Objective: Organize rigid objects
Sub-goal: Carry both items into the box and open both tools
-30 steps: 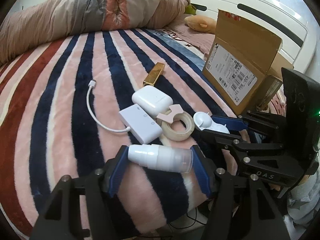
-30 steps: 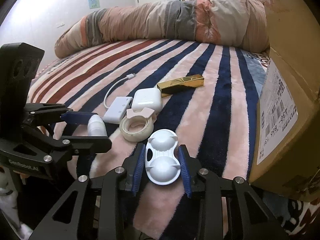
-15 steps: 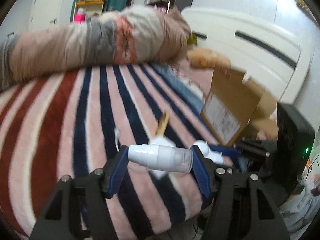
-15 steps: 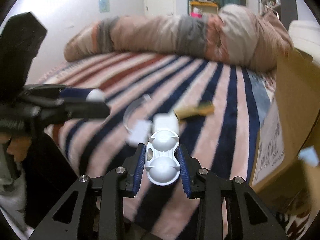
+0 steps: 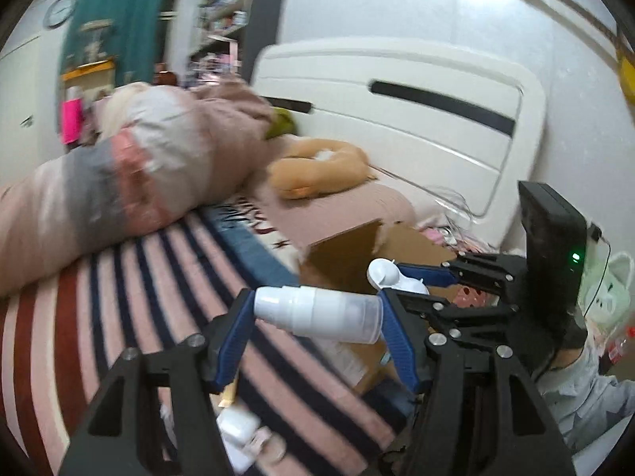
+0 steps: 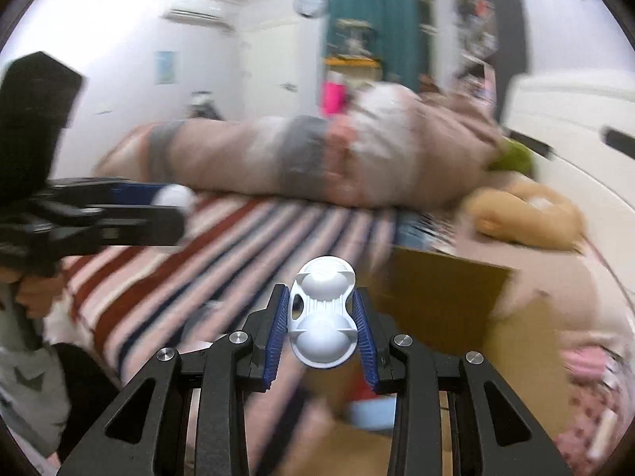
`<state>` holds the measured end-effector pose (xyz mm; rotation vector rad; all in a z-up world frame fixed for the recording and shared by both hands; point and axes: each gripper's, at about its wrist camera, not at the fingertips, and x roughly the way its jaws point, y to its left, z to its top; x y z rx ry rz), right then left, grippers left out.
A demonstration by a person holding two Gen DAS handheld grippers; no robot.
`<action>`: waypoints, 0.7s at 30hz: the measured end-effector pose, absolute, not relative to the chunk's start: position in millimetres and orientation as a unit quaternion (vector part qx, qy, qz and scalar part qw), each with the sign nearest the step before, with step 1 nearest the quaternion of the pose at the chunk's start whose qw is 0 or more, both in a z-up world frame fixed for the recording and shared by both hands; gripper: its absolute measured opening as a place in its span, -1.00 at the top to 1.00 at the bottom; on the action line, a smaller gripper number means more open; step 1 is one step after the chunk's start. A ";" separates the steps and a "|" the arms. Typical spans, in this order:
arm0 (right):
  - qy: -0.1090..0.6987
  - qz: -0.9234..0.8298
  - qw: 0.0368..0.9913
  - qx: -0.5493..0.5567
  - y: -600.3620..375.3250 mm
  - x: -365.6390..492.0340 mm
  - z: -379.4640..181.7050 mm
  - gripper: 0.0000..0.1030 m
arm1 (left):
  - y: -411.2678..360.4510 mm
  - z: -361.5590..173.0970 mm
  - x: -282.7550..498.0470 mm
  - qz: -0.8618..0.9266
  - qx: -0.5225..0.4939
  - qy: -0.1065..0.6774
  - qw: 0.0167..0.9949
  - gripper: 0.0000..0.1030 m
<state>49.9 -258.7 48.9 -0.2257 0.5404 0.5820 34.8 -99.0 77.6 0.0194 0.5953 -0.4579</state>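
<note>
My left gripper [image 5: 315, 315] is shut on a white spray bottle [image 5: 317, 313], held sideways in the air above the striped bed. My right gripper [image 6: 321, 323] is shut on a white two-domed plastic piece [image 6: 321, 313], also lifted. The right gripper shows in the left wrist view [image 5: 420, 277], over the open cardboard box [image 5: 357, 261]. The left gripper shows in the right wrist view [image 6: 158, 210] at the left. The box also appears in the right wrist view [image 6: 444, 293], just right of the right gripper. A white case [image 5: 238, 428] lies on the bed below the left gripper.
A rolled duvet [image 5: 119, 182] lies across the far side of the striped blanket [image 5: 119, 297]. A tan plush toy [image 5: 317, 170] rests by the white headboard [image 5: 397, 91]. Both views are blurred by motion.
Both grippers have lifted off the bed with their objects and swung up and right toward the cardboard box. The items left on the blanket have dropped to the bottom of view.
</note>
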 end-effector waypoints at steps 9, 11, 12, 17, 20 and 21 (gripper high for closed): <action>0.331 0.212 0.910 -0.136 -326.5 107.9 21.5 0.44 | -203.8 57.4 111.5 -0.254 0.079 0.358 0.895 -0.15; 0.335 0.203 0.908 -0.148 -330.6 111.8 15.5 0.44 | -212.9 48.6 123.8 -0.250 0.090 0.373 0.889 -0.15; 0.335 0.202 0.908 -0.152 -331.7 111.9 11.8 0.44 | -216.9 44.7 127.9 -0.250 0.093 0.378 0.887 -0.15; 0.333 0.218 0.906 -0.143 -344.1 114.1 3.6 0.43 | -235.0 23.8 146.4 -0.247 0.112 0.406 0.873 -0.15; 0.330 0.225 0.906 -0.139 -348.5 106.3 3.0 0.43 | -243.8 14.9 156.2 -0.247 0.117 0.414 0.868 -0.15; 0.329 0.227 0.906 -0.138 -349.1 104.8 2.8 0.43 | -245.1 13.0 157.2 -0.245 0.118 0.416 0.867 -0.15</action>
